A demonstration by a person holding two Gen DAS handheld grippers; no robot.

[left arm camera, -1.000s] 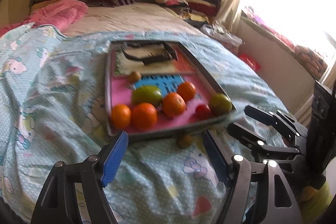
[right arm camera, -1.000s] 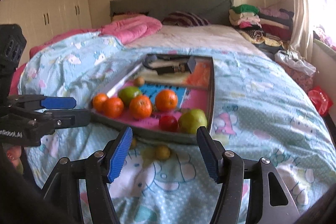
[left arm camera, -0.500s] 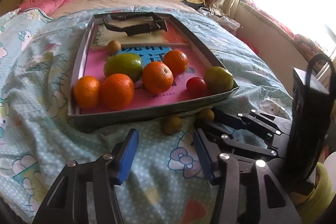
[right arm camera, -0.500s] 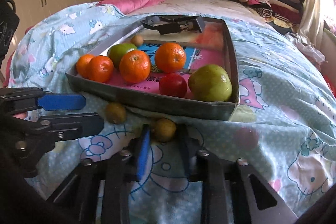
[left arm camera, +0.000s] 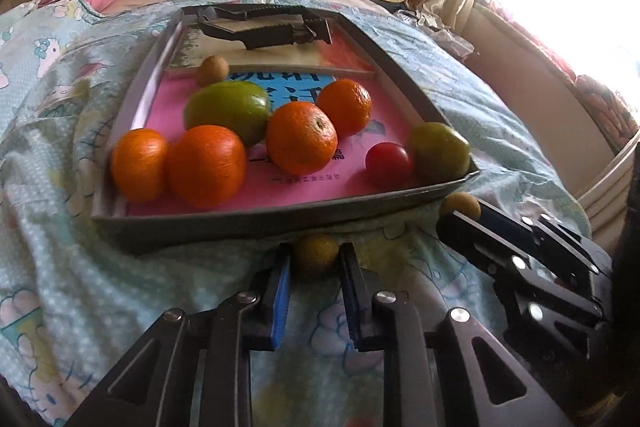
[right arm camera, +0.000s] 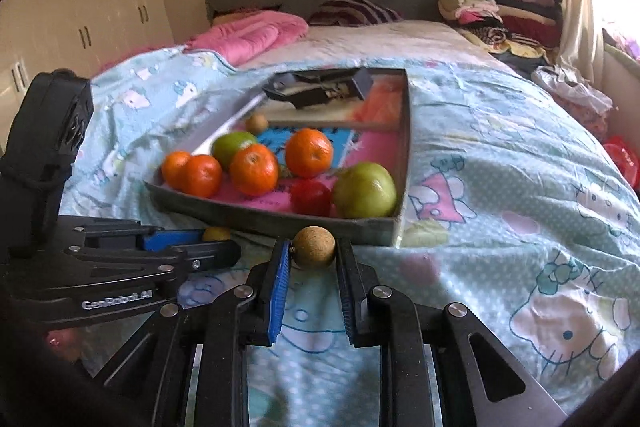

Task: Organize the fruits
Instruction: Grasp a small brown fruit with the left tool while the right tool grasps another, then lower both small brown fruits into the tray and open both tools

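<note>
A grey tray [left arm camera: 256, 223] [right arm camera: 276, 219] lies on the bed with several oranges [left arm camera: 302, 138], two green fruits [left arm camera: 228, 111], a red tomato [left arm camera: 388, 159] and a small brown fruit [left arm camera: 212, 70]. My left gripper [left arm camera: 314, 259] is shut on a small yellow-brown fruit [left arm camera: 316, 253] on the blanket by the tray's near wall. My right gripper [right arm camera: 313, 251] is shut on a small brown round fruit [right arm camera: 314, 247] and holds it above the blanket in front of the tray. The right gripper also shows in the left wrist view [left arm camera: 460, 213].
A black tool [left arm camera: 264, 27] lies at the tray's far end. A pink quilt [right arm camera: 252, 37] and a striped pillow [right arm camera: 356, 13] lie by the headboard. Folded clothes [right arm camera: 500, 11] are stacked at the right. The light blue blanket [right arm camera: 500, 167] covers the bed.
Both grippers moved down to the blanket in front of the tray and closed, each on a small fruit. The right one has lifted its fruit.
</note>
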